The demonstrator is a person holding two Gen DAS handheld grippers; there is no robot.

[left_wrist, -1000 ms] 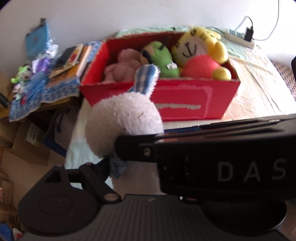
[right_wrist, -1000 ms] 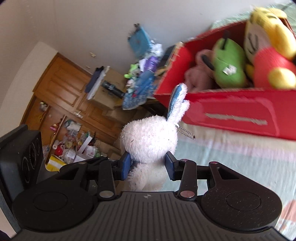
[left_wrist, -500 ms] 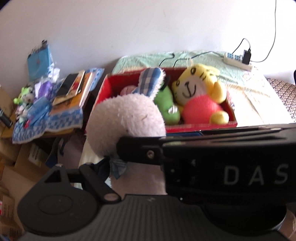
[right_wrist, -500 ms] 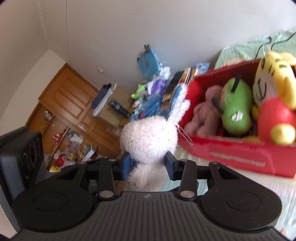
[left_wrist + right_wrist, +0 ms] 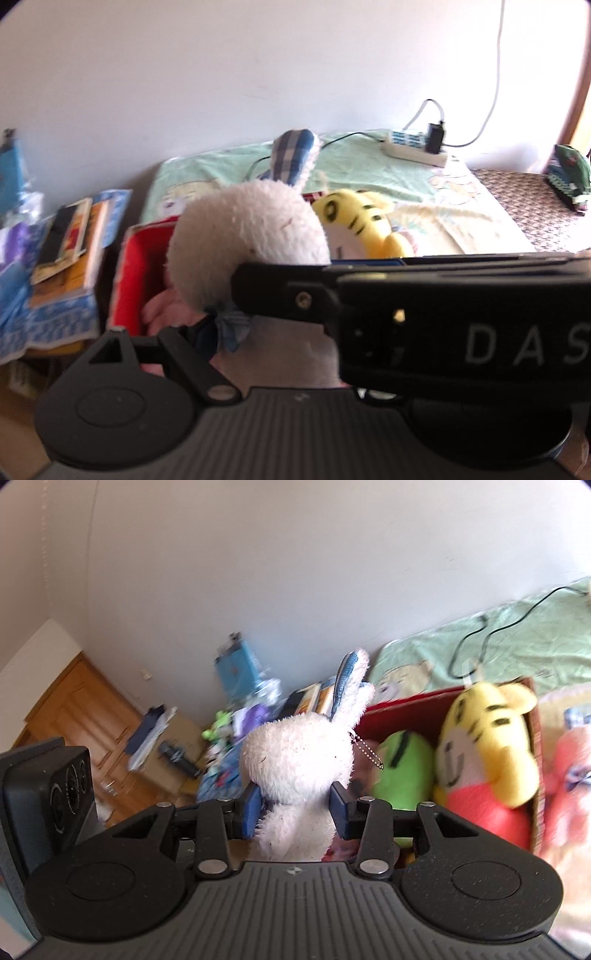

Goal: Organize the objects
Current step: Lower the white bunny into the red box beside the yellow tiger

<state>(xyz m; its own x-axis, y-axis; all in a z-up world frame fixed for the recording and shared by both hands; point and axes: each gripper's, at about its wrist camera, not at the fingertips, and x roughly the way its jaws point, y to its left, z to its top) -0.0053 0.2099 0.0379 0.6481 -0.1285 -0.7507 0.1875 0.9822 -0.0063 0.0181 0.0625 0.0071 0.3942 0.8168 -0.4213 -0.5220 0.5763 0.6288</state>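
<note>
Right wrist view, left to right. Left gripper (image 5: 44,794): only a black housing corner shows at the left edge; its jaws are out of this view. Wooden door (image 5: 85,716): blurred, far left. Cluttered side table (image 5: 221,760): items smeared by motion, not identifiable. Right gripper (image 5: 295,808): held level, pointing forward, jaws pinching the white plush rabbit (image 5: 295,760) at the neck, blue pads pressed into the fur either side. Rabbit: upright, plaid-lined ear raised, bead chain hanging off its head, held above the near-left end of the red box (image 5: 399,709); its lower body is cut off by the gripper body. Box contents: pink plush (mostly hidden behind the rabbit), green plush (image 5: 402,768), yellow tiger plush (image 5: 484,753).

Left wrist view, left to right. Stacked books (image 5: 70,247). The rabbit's back fills the centre. The right gripper's black body crosses the frame and covers the left gripper's right finger, so its jaw state cannot be told. Power strip (image 5: 413,147) on the bed (image 5: 369,177).
</note>
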